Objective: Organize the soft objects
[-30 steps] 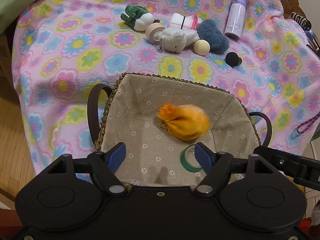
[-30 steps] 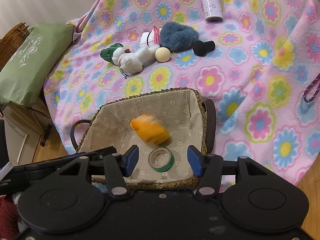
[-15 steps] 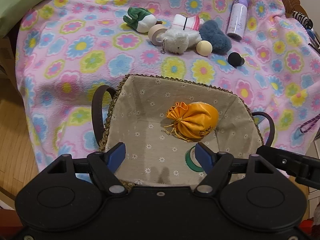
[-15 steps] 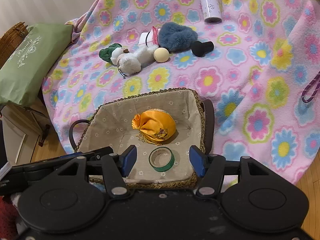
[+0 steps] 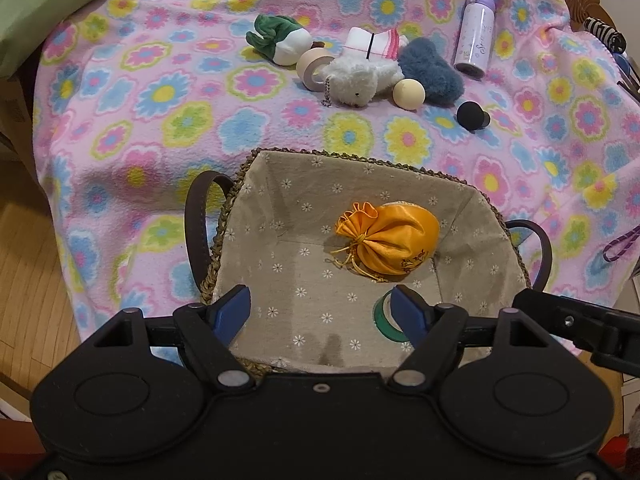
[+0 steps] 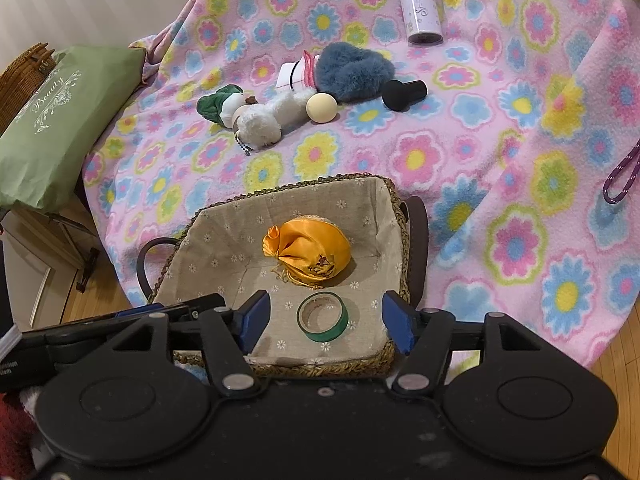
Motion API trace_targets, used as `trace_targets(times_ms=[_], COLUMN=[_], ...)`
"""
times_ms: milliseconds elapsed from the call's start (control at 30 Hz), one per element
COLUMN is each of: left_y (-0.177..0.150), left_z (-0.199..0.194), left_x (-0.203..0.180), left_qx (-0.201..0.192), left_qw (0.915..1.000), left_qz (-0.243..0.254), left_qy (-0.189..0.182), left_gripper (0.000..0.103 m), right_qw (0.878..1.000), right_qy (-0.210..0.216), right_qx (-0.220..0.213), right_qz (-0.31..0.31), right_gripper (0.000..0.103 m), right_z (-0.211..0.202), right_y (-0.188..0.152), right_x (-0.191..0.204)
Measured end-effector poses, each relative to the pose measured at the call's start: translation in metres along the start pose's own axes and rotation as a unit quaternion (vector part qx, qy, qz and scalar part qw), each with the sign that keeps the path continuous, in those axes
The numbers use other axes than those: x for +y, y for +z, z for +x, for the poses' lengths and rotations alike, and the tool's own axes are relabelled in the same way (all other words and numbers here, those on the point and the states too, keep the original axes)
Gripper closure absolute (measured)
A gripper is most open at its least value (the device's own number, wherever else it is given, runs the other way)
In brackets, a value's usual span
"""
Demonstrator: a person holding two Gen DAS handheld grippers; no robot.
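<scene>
Hovering over the basket (image 5: 496,216): left gripper (image 5: 322,312) and right gripper (image 6: 323,322), jaws apart, empty. Orange pouch (image 6: 308,252) just ahead; green tape roll (image 6: 322,317) between right fingertips.

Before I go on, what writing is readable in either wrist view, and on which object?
"Beauty": white script on the green bag.
Purple bottle: script lettering, too blurred to read.
Left gripper body, seen in the right wrist view: small white print, cut off, unreadable.
</scene>
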State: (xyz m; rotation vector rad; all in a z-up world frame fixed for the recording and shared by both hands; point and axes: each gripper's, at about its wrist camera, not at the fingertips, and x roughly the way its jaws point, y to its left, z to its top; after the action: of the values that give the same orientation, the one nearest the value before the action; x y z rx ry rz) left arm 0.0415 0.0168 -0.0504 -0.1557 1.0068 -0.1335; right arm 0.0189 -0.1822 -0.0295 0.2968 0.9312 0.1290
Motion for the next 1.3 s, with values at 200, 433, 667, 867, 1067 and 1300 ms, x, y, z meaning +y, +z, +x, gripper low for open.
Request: trace_targets(times_ms=[200,433,667,867,1067,1300], left_y=[0.0,0.0,-0.001,-0.001,-0.001,0.009], left_z=[0.0,0.0,0.0,0.0,-0.003,-0.005], left_x=[0.001,0.0,0.0,-0.001,-0.001,-0.001], left_qx=[0.001,0.002,0.002,0.001,-0.007,-0.022], left_qw=[1.0,1.0,1.0,0.9999,0.9999,0.9997], left_qz=[0.001,0.002,0.006,0.01,0.011,0.013], left_qy=[0.0,0.001,0.003,0.005,0.001,-0.001], left_gripper=[0.028,0.028,0.027,0.027,0.022,0.022], right_qw=[1.0,1.0,1.0,1.0,1.0,0.998], right_qy=[-0.001,-0.002,-0.004,-0.009,-0.018,-0.034], right_qx=[0.0,0.001,0.001,-0.004,-0.021,-0.053], right_qz=[0.001,0.002,0.003,0.005,0.006,0.002], right_gripper=[0.04,0.038,0.037,0.034,0.029,0.024], right_z=[0.001,0.001,0.002,0.0,-0.003,-0.004], right_y=[-0.001,-0.002,-0.002,-0.002,0.0,0.005], right_x=[-0.001,-0.001,-0.001,-0.002,-0.003,-0.005])
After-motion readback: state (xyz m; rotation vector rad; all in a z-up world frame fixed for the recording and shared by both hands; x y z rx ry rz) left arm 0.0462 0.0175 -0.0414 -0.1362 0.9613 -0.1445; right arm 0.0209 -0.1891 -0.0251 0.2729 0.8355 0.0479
